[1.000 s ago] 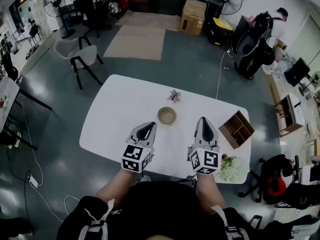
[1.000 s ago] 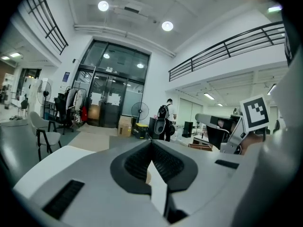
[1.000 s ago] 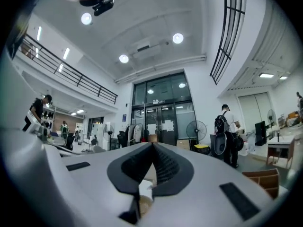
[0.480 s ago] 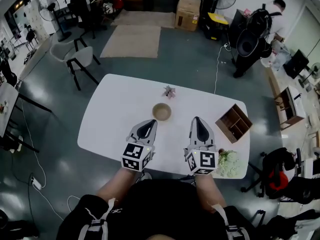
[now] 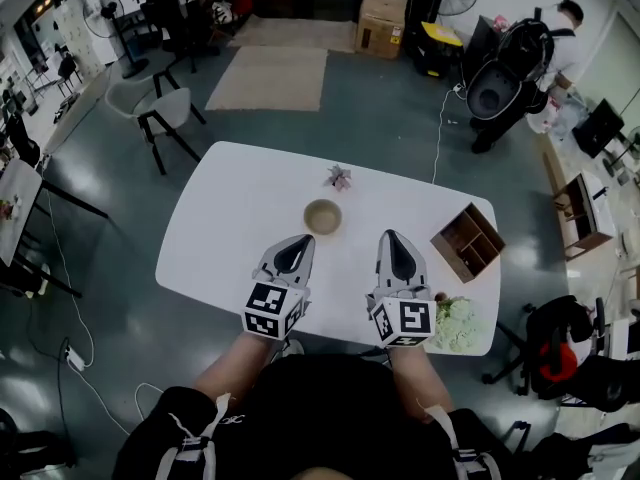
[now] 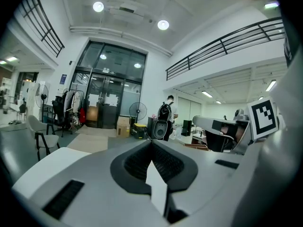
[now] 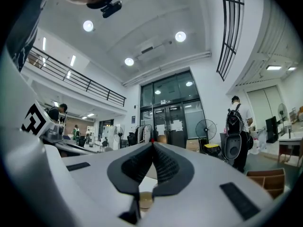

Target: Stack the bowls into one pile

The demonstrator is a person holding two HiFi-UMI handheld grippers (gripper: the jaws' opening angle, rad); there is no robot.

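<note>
The white worktop point(image 5: 235, 223) holds one bowl point(image 5: 322, 216), which stays put mid-frame. The left gripper point(image 5: 299, 244) and right gripper point(image 5: 391, 239) hang below it, fingers pressed together and empty, so stacking looks done.

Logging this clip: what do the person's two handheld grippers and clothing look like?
The left gripper and the right gripper are pale grey, tapering shells. Their tongs are lined with black ribbed pads. Each gripper ends in a white cube with black square markers. No cables show. The person wears a black top with light straps at the shoulders.
</note>
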